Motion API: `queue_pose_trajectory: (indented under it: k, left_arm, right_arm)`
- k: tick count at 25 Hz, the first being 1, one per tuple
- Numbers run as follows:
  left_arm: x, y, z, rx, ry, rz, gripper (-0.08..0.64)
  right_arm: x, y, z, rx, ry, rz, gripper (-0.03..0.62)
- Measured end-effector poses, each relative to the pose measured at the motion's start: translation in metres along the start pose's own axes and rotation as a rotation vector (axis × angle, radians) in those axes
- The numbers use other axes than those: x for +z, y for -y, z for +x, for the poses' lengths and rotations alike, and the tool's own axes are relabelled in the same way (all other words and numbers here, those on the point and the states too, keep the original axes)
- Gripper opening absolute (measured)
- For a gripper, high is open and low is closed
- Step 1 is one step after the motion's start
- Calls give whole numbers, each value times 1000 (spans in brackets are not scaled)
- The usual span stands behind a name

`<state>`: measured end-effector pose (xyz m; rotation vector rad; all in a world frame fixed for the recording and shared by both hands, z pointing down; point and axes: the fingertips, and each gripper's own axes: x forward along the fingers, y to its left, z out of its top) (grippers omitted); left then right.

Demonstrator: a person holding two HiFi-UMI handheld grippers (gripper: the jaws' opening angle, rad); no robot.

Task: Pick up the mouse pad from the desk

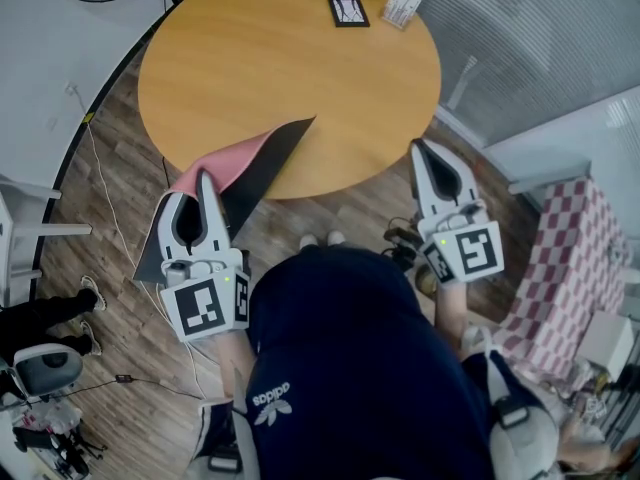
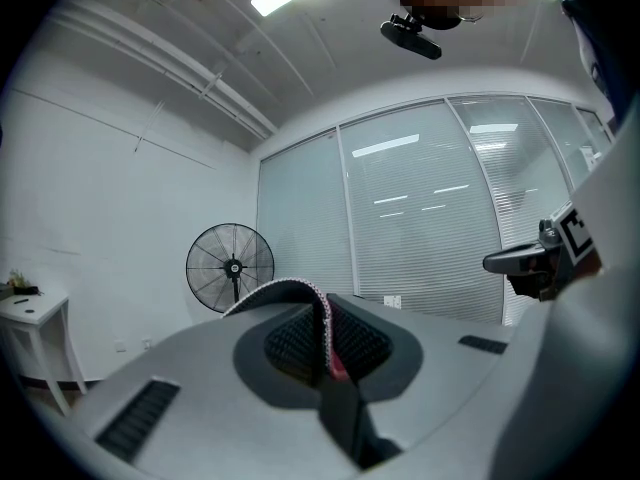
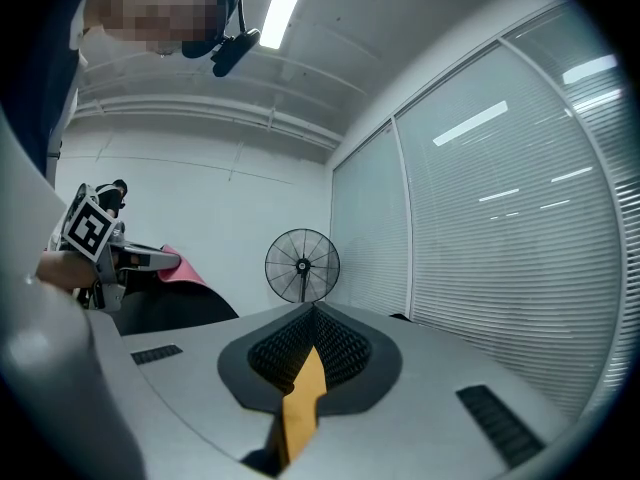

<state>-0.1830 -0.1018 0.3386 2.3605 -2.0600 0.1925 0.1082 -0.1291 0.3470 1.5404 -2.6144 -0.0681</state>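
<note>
Navy shirt (image 1: 350,368) sits closest below us. Just above it, our left claw (image 1: 205,180) is clamped on the mouse pad (image 1: 265,168). The pad's long axis runs up-right from the claw, its far corner over the worktop (image 1: 290,58) edge. Our right claw (image 1: 421,148), pressed together on nothing, hangs well apart at right.

Mouse pad (image 1: 262,164) | pink face, black underside | folded, lifted, tilted | overhanging desk (image 1: 300,58) edge at 7 o'clock | pinched by left gripper (image 1: 200,180)
</note>
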Motion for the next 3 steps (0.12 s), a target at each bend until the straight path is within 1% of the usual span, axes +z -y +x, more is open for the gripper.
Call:
queue_pose_trajectory:
  k: [3]
  left_arm:
    - [0,1,-1,-2,0,2,21]
  right_arm:
    - [0,1,-2,1,4,-9,3]
